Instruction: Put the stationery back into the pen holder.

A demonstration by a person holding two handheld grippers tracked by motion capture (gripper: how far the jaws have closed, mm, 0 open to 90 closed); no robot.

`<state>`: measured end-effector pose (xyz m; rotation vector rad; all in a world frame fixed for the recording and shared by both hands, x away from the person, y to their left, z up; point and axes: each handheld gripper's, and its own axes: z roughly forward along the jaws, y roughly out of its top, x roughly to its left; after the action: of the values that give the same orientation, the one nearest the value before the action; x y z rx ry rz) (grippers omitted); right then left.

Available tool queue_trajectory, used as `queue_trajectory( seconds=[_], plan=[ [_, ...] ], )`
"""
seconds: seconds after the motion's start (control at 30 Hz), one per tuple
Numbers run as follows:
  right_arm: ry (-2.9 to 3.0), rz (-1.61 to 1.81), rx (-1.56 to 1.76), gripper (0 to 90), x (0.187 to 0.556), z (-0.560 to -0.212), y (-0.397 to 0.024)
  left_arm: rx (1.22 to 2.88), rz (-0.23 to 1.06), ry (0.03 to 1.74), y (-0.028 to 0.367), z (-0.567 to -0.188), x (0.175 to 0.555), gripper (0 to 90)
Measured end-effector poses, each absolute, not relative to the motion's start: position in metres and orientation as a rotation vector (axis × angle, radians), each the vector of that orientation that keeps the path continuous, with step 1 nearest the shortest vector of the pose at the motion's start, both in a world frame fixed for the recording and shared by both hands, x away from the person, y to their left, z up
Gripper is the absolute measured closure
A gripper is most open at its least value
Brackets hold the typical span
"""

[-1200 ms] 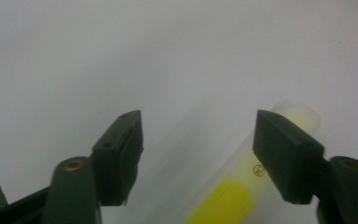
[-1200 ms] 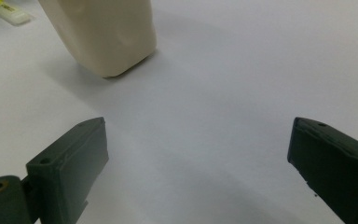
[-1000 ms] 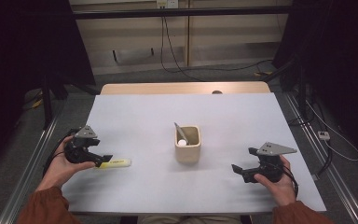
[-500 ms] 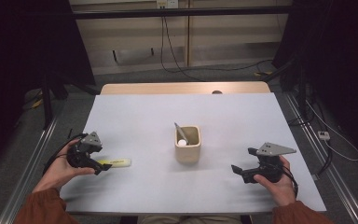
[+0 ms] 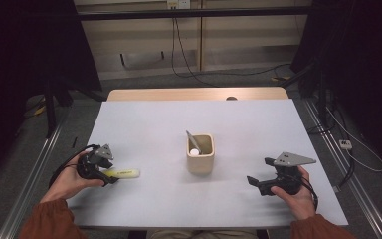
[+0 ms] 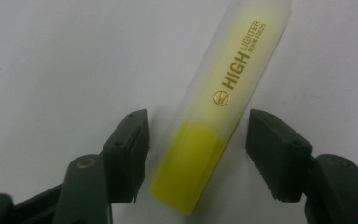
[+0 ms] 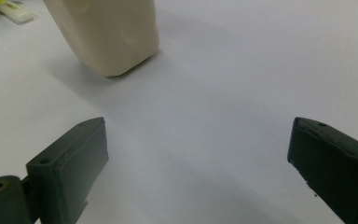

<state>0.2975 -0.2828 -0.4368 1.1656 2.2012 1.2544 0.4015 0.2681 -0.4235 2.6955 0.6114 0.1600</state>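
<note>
A yellow highlighter with a frosted cap lies on the white table at the left. My left gripper is lowered over its yellow end. In the left gripper view the highlighter lies between the two jaws of the left gripper, with a small gap on each side. Those jaws have just been closing and do not press on it. My right gripper rests at the right front, open with nothing between its jaws, as the right gripper view confirms.
A beige square cup stands mid-table, holding a grey stick and a small white round thing. In the right gripper view the cup is ahead to the left, with the highlighter beyond it. Cables run along the floor behind the table.
The left gripper has moved right and tipped down over the highlighter's near end. Its jaws now straddle the highlighter. The right gripper has stayed still.
</note>
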Motion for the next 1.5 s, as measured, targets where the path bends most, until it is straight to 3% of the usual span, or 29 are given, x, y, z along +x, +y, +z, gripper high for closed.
queue_trajectory(
  seconds=[0.6,0.73,1.5],
  plan=[
    [2.199,1.252,1.168,5.0,0.297,-0.437,-0.283,2.701,0.044,0.632,0.264,-0.424,0.407,58.8],
    [2.203,1.251,1.163,5.0,0.297,-0.437,-0.283,2.722,0.042,0.616,0.260,-0.422,0.405,67.0],
    [2.199,1.254,1.174,5.0,0.298,-0.437,-0.283,2.539,0.030,0.675,0.266,-0.411,0.399,67.3]
  ],
)
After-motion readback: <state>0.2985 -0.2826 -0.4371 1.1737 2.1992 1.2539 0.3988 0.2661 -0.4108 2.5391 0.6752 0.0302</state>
